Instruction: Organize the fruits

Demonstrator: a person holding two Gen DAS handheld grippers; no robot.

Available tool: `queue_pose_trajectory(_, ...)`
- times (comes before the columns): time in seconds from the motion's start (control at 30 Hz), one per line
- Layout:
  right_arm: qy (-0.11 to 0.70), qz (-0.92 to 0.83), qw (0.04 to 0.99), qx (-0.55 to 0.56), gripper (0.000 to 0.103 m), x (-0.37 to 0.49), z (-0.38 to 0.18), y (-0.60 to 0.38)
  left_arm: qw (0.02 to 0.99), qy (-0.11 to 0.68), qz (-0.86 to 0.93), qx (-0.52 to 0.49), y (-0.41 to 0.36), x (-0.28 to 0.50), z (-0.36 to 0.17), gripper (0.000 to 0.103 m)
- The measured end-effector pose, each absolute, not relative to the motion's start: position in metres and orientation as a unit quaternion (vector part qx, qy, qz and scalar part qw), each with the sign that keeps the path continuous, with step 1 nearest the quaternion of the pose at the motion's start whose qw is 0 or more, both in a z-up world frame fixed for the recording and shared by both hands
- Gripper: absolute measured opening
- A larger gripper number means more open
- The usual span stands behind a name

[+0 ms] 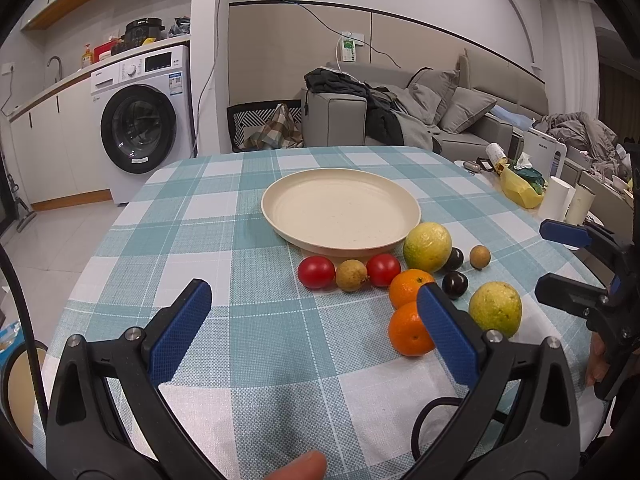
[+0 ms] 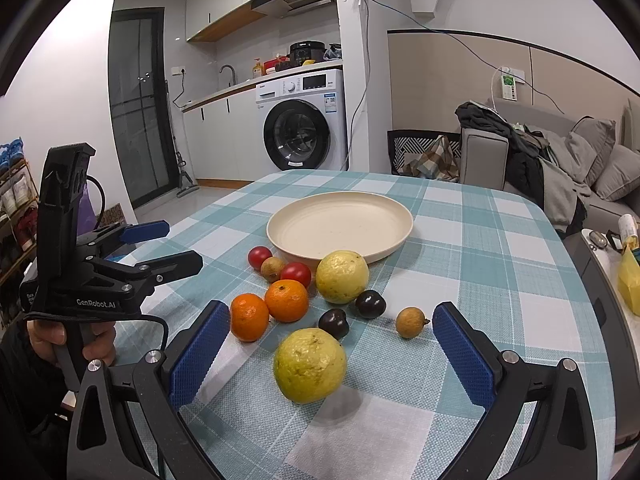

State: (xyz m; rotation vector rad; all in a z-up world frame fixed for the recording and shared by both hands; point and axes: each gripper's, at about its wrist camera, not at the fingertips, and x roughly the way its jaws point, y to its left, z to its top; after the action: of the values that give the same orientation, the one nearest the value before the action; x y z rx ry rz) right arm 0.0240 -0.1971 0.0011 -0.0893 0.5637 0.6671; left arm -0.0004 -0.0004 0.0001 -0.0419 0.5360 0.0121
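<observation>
Here, in the left wrist view, the left tool (image 1: 316,312) hovers over the checked worktop (image 1: 224,240) with its blue pads wide apart and nothing between them. The cream plate (image 1: 340,212) sits near the middle of the worktop, bare. Just in front of its near rim lie two red tomatoes (image 1: 316,273) with a brown longan (image 1: 351,275) between them, and a yellow-green guava (image 1: 427,247) touches the plate's rim. Nearer the tool, two oranges (image 1: 410,334) lie partly behind its right pad, with two dark plums (image 1: 455,284), a second longan (image 1: 479,257) and a second guava (image 1: 495,309) toward the worktop's right edge. The right tool (image 1: 560,264) shows at the right border, its fingers apart.

In the right wrist view, the right tool (image 2: 332,336) is also spread wide, holding nothing; the closest guava (image 2: 310,365) lies on the worktop (image 2: 480,280) between its pads without touching them. Beyond it are the plums (image 2: 370,304), a longan (image 2: 410,322), the oranges (image 2: 286,300), the tomatoes (image 2: 295,274) and the other guava (image 2: 342,277) against the plate (image 2: 340,226). The left tool (image 2: 176,246) is over the worktop's left edge, open.
</observation>
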Motion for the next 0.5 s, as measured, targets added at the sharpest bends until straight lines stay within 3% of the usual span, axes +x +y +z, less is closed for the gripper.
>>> queue_pose_trajectory(0.5,0.273,0.320,0.906,-0.047,0.103,0.0233,0.0038,-0.1957,0.964,0.264,0.006,-0.017,-0.0050,-0.0024,-0.0022,0.102)
